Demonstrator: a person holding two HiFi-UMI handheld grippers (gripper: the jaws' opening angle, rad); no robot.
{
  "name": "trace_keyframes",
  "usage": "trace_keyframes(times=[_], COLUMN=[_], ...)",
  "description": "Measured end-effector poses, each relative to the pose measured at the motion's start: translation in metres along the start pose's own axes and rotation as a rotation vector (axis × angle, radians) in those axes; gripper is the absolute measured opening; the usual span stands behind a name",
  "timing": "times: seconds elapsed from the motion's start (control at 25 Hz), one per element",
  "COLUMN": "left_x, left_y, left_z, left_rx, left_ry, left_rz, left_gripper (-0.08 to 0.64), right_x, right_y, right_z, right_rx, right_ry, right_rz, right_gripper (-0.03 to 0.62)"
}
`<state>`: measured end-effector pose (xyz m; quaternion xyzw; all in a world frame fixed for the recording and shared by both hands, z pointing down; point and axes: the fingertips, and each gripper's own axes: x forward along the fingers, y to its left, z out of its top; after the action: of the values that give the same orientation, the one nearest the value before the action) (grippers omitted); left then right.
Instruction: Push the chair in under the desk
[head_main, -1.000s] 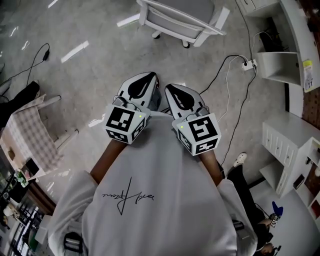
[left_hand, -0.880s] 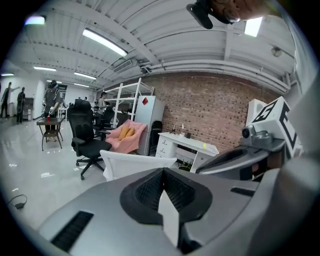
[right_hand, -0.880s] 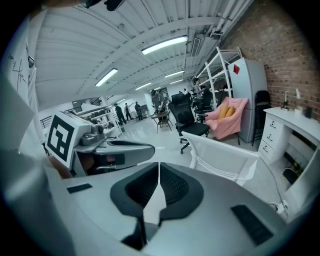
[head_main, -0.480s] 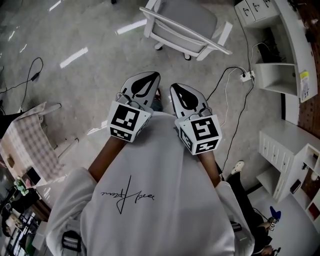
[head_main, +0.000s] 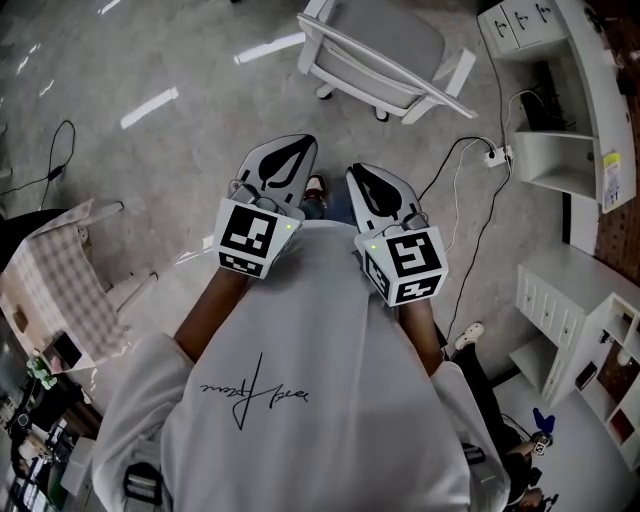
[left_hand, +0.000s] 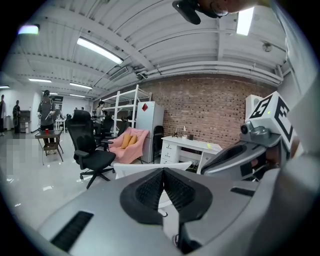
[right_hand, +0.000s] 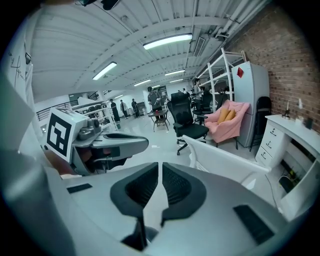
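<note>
A checked fabric seat (head_main: 60, 290) stands far to the left of the white-framed, grey-cushioned office chair (head_main: 385, 45). The grey left tool (head_main: 284, 160) is held well short of the chair, left of its middle, with its jaws pressed together and nothing between them. The grey right tool (head_main: 372, 188), just beside it and equally short of the chair, also has its jaws together and empty. The chair stands aslant on the pale glossy floor (head_main: 170, 150), out from the white table (head_main: 585, 60) on its right, not under it. A white power strip (head_main: 492, 155) with black cables lies right of the chair.
</note>
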<state>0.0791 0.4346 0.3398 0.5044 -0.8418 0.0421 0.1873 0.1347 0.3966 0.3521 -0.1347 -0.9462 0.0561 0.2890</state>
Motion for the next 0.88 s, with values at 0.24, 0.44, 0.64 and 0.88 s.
trace_keyframes(times=[0.24,0.44,0.64,0.88], left_x=[0.004,0.02,0.036,0.069], left_y=[0.005,0.006,0.009,0.016], left_z=[-0.004,0.002,0.009,0.013], left_rx=[0.017,0.054,0.105,0.147], left_ry=[0.017,-0.007,0.01,0.048], left_rz=[0.006,0.023,0.014,0.008], left_gripper=[0.006,0.006,0.006,0.006], right_x=[0.003,0.006,0.009,0.017], right_y=[-0.006,-0.026,-0.043,-0.077], right_z=[0.0,-0.001,0.005,0.007], right_rx=[-0.021,-0.055,-0.05,-0.018], right_ry=[0.012,0.027,0.016,0.013], right_rz=[-0.011,-0.041,-0.057,-0.067], right_gripper=[0.029,0.029,0.031,0.031])
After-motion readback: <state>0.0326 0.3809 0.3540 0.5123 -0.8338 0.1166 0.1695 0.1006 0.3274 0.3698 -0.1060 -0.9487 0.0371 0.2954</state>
